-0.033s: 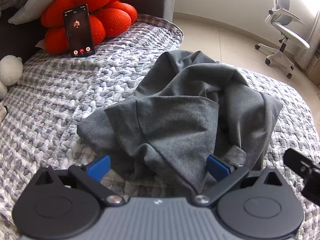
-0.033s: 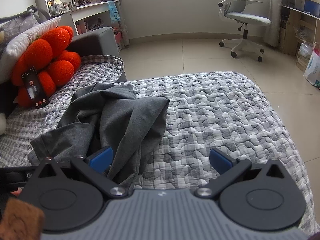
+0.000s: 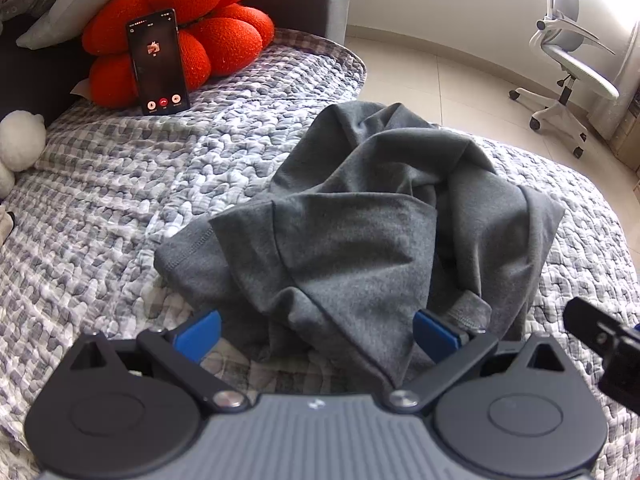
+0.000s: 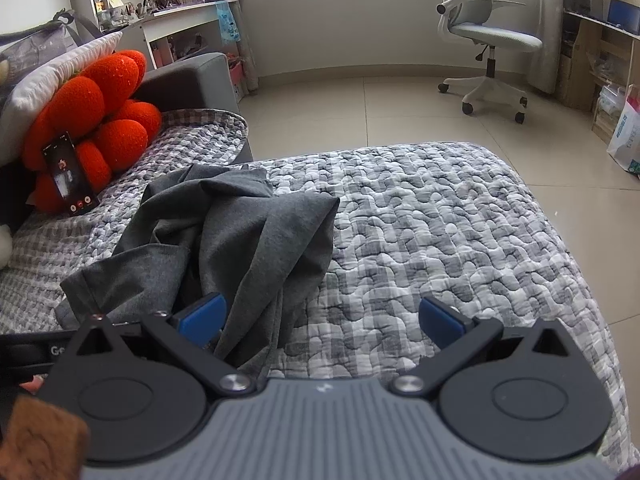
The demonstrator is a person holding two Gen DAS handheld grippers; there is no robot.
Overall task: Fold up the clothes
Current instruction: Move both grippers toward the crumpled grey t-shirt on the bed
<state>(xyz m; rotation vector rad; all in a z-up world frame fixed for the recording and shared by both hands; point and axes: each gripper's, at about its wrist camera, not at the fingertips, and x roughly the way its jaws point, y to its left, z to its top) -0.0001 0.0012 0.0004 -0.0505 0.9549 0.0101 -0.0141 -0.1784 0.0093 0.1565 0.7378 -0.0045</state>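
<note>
A crumpled dark grey garment (image 3: 360,240) lies in a heap on the grey-and-white quilted bed cover (image 3: 120,208). My left gripper (image 3: 316,334) is open just above its near edge, with a fold of the cloth between the two blue pads (image 3: 198,334). In the right wrist view the same garment (image 4: 248,232) sits left of centre. My right gripper (image 4: 322,318) is open at its right-hand edge. The left blue pad (image 4: 202,316) is against the cloth, while the other is over bare quilt (image 4: 440,240). Part of the right gripper's body (image 3: 600,340) shows at the left view's right edge.
A phone (image 3: 158,62) with a lit call screen leans against a red flower-shaped cushion (image 3: 216,36) at the head of the bed. A white plush (image 3: 20,140) lies at the left. On the tiled floor beyond the bed stands an office chair (image 4: 488,36).
</note>
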